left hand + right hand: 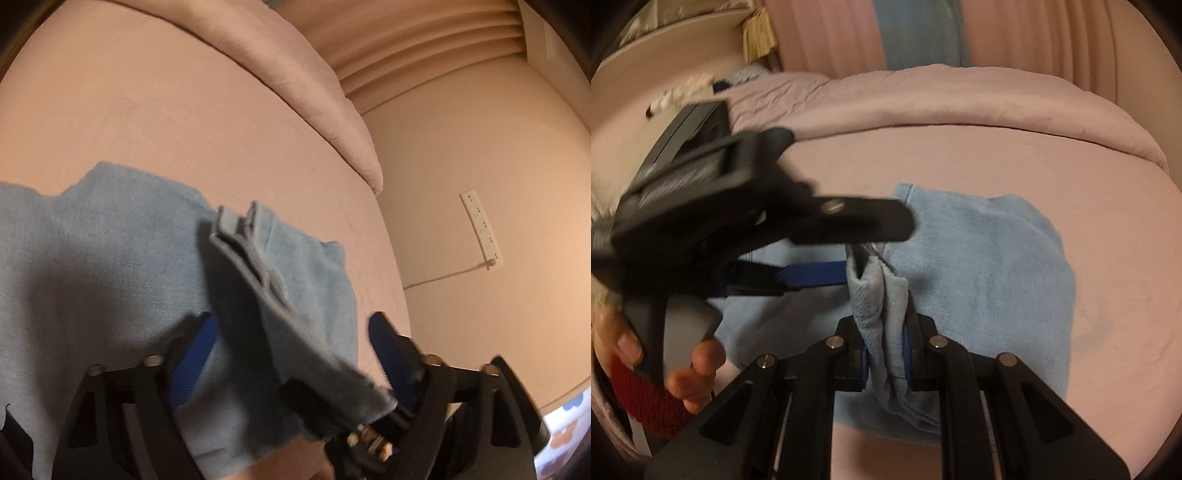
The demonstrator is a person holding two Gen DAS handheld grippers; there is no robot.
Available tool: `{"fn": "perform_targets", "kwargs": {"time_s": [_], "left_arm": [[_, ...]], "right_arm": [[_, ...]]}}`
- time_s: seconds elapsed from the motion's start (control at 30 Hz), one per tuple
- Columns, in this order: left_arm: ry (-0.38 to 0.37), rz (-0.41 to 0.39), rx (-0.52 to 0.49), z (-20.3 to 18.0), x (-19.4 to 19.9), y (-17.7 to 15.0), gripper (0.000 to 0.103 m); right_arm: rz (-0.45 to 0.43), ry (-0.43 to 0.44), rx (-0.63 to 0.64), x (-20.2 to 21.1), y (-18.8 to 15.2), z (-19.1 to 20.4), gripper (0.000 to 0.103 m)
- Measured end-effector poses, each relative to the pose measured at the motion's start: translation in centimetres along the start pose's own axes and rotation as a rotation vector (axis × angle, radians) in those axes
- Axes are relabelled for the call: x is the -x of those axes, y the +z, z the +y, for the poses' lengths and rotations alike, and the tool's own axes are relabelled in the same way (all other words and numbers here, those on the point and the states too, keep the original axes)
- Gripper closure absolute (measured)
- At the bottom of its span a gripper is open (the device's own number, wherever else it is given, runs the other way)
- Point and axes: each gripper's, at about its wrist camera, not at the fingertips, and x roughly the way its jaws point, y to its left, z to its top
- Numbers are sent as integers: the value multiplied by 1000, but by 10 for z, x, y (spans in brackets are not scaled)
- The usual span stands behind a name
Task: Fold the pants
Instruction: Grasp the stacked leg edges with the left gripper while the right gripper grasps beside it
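Pink bed under blue pants; right gripper fingers clamped on their bunched edge, left gripper fingers apart.

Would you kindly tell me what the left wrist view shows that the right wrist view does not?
Only the left wrist view shows the white power strip on the wall and the left tool standing open around the hem.

Only the right wrist view shows the person's hand and the right tool clamping the fold.

Both show the blue pants on the pink bed.

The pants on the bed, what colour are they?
Light blue pants, plain, no pattern; clearest in the right wrist view.
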Motion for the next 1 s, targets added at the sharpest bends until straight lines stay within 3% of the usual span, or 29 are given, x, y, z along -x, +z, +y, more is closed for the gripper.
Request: {"fn": "perform_targets", "kwargs": {"time_s": [0.03,0.1,0.3,0.4,0.53,0.7,1.0], "left_arm": [[-2,8,2,3,0,-1,42],[-6,38,-3,5,-3,-1,44],[38,23,-29,6,2,-1,90],[22,-21,-24,11,14,0,94],[57,-79,-42,17,35,0,95],[150,-104,-34,34,45,-2,95],[196,-135,-60,35,57,-6,95]], "right_arm": [[7,-9,16,-3,1,3,88],[21,-24,53,-8,0,7,88],[18,-115,216,-17,1,28,88],[7,-137,255,-20,6,34,88],[-25,-125,319,-24,13,49,88],[-9,-68,345,-40,20,57,88],[16,-49,357,-53,23,49,87]]}}
